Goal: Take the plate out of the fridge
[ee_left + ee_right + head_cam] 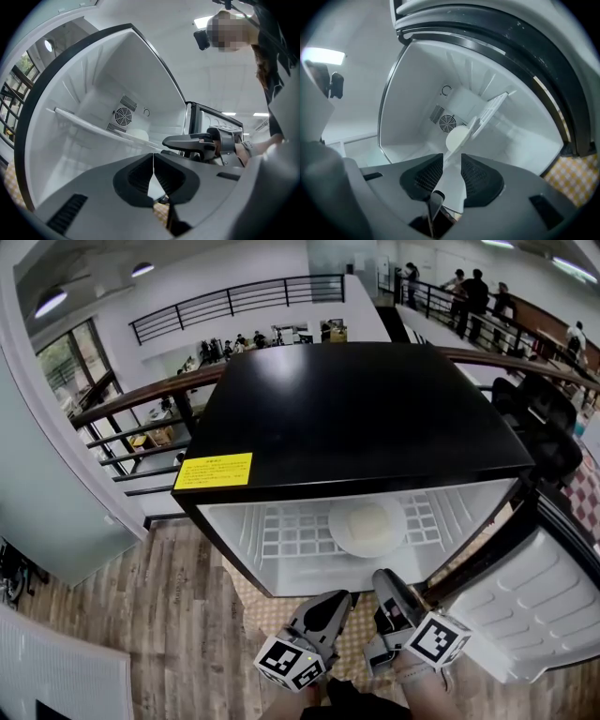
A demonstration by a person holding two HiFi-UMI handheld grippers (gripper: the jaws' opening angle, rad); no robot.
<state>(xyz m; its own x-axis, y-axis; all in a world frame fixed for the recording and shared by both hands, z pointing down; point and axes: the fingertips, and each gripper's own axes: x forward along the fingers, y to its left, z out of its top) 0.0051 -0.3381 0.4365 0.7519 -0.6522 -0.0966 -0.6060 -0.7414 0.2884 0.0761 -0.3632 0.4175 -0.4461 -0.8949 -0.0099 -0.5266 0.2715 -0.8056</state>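
Fridge (356,418) door open. Plate (367,525) lies on wire shelf (281,532) inside, at 12 o'clock from both grippers. Left gripper (328,604) jaws together, empty. Right gripper (389,583) jaws apart, nothing between.

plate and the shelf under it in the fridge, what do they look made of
The plate looks like glazed ceramic, possibly melamine: plain cream-white, smooth, raised rim. The shelf looks like white-coated wire or moulded plastic: an open grid of thin white bars.
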